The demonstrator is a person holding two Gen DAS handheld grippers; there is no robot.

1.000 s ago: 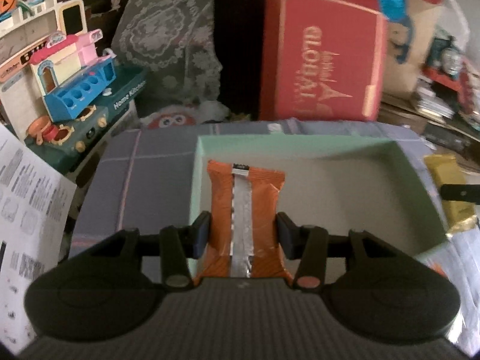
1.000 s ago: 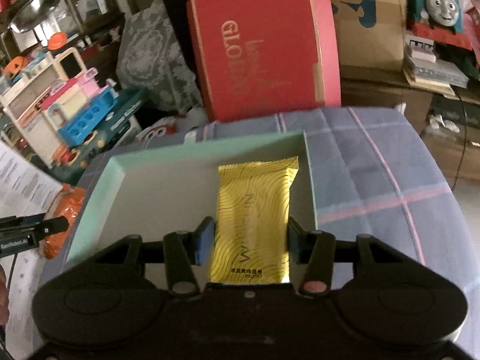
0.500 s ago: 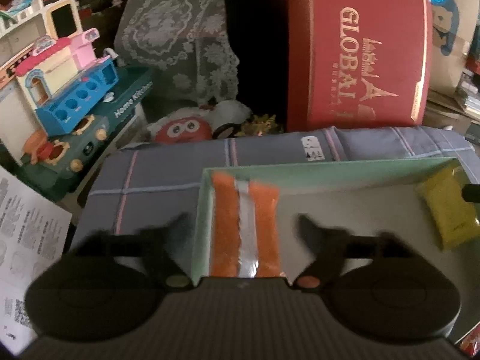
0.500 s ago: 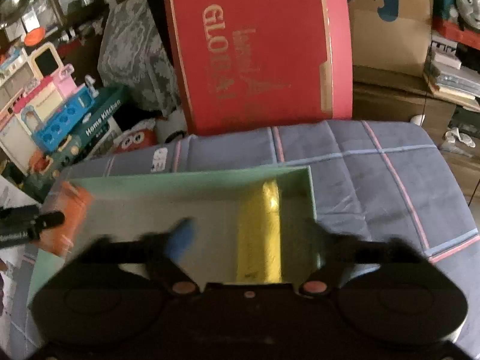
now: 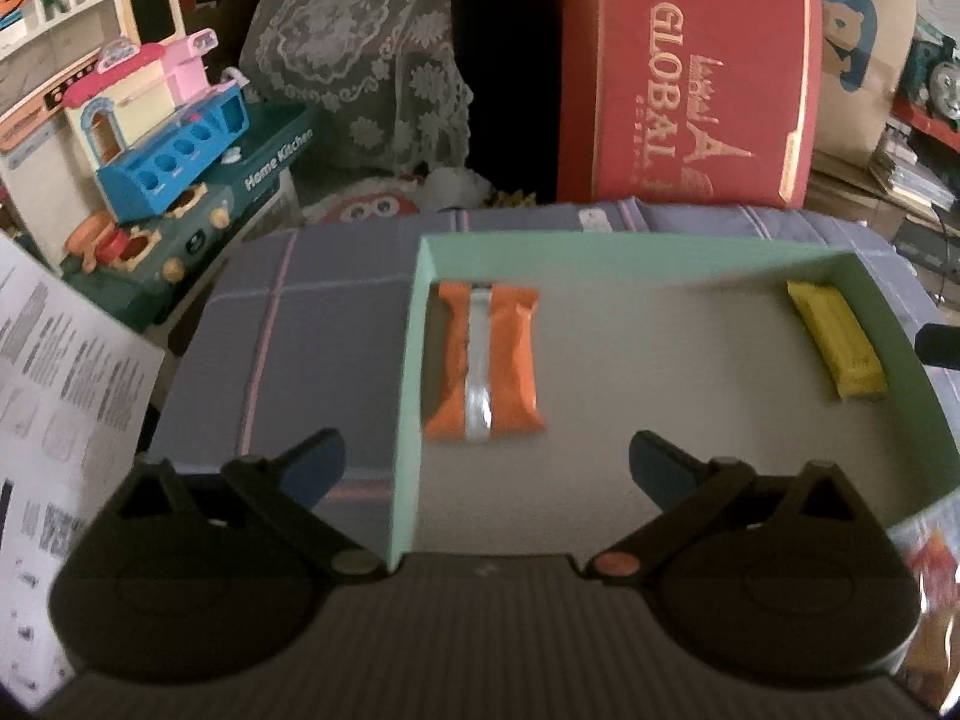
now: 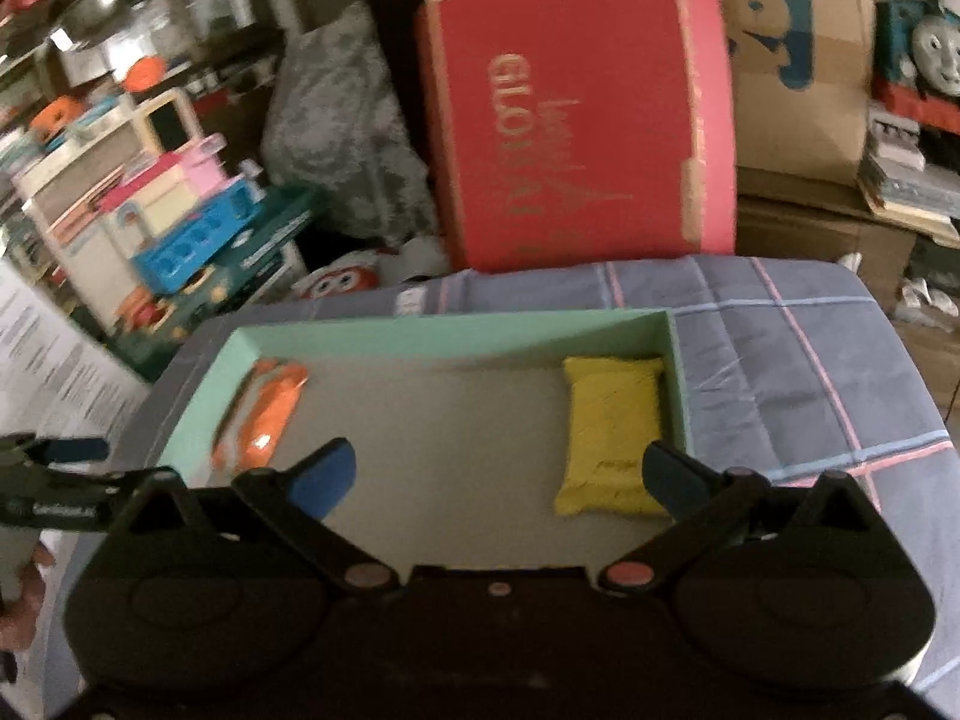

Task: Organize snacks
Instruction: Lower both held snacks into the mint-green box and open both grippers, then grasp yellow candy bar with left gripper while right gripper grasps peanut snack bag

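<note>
An orange foil snack packet with a silver seam (image 5: pixel 485 367) is seen lying flat on the grey floor of a shallow mint-green cardboard tray (image 5: pixel 405 396), pressed close to the tray's left wall, its long axis running away from the camera; it lies just ahead of the left gripper (image 5: pixel 485 468), whose jaws have just been opening and now stand spread wide, nothing being held between them; a yellow foil snack packet (image 6: pixel 613 435) is seen at the opposite end, close beside the right wall, its long axis likewise pointing away; the right gripper (image 6: pixel 499 477) is also released, its jaws having just been opening, and the yellow packet sits off-centre before them, next to the right-hand finger (image 6: pixel 675 475); both packets are judged to be delivered into the tray, which rests on a grey-blue checked cloth (image 6: pixel 798 372); the orange packet is nearer the left hand and the yellow one nearer the right, so any further snack is judged best placed in the bare middle between them.
</note>
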